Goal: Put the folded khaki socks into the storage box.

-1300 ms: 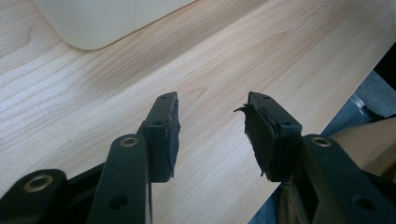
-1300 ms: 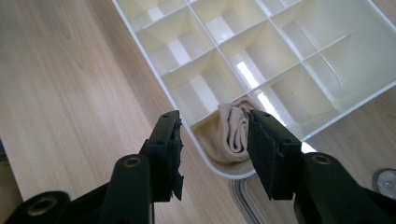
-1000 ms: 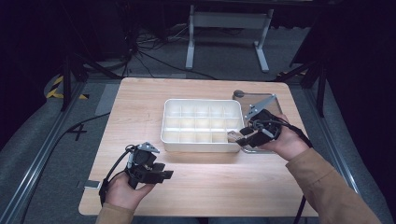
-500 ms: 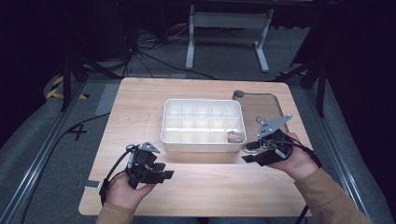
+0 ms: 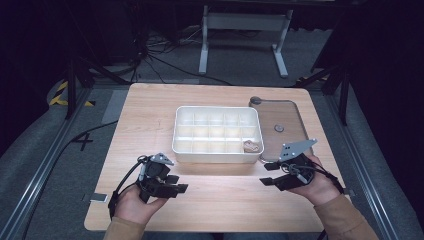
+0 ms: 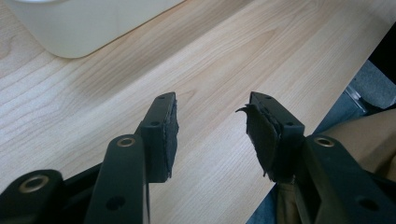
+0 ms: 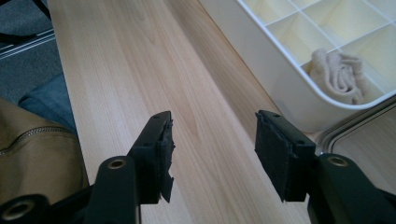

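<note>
A: Nearest us, how do the two stand?
B: The left hand-held gripper hovers over the table, jaws wide, nothing between; the right hand-held gripper has just been opening, empty too
A: And the cloth?
B: The rolled cloth lies in the near right corner compartment of the white tray, beyond both

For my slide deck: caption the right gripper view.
Open right gripper above the wooden table, beside a white divided box holding a rolled beige cloth.

Left gripper gapes empty above table.
</note>
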`<state>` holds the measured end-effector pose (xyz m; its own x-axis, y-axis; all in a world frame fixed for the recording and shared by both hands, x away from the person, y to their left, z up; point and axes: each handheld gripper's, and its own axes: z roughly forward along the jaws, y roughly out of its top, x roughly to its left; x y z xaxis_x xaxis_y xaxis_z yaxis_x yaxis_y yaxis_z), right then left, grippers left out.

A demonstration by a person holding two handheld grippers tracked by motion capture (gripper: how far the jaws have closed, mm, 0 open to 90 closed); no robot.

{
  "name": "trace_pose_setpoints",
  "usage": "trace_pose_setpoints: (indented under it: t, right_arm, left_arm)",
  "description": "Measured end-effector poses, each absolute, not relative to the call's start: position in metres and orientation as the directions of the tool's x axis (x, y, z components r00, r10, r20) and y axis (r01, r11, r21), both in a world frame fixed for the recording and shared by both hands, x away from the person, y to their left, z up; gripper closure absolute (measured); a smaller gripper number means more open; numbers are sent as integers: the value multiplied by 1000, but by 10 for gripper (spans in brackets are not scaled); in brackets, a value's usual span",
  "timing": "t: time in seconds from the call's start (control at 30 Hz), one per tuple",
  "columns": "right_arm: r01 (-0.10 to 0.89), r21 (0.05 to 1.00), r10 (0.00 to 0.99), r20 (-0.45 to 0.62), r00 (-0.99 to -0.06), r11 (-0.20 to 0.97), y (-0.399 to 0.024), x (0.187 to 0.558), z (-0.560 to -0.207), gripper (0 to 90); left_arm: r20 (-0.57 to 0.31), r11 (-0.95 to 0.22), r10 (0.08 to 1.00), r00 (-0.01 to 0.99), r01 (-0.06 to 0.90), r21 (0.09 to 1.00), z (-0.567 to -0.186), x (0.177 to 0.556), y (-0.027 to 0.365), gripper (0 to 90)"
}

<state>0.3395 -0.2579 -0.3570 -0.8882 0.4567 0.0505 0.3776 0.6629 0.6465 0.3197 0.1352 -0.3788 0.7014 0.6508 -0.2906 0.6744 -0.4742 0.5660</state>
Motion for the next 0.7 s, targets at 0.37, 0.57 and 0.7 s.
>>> trace_pose_setpoints:
  t: [0.37,0.57,0.7]
  right_arm:
    - [382,656,465,54,-884,651,-257,331,-391,452]
    - [394,651,484,47,-874,649,-256,330,-406,443]
    - [393,660,496,36,-868,640,-256,329,-417,436]
  left_arm:
    - [-271,-488,652,708,665,565,-384,321,133,517]
    - [-250,-508,638,728,642,575,-387,321,130,496]
    - [-243,-512,636,733,636,577,-389,322,131,494]
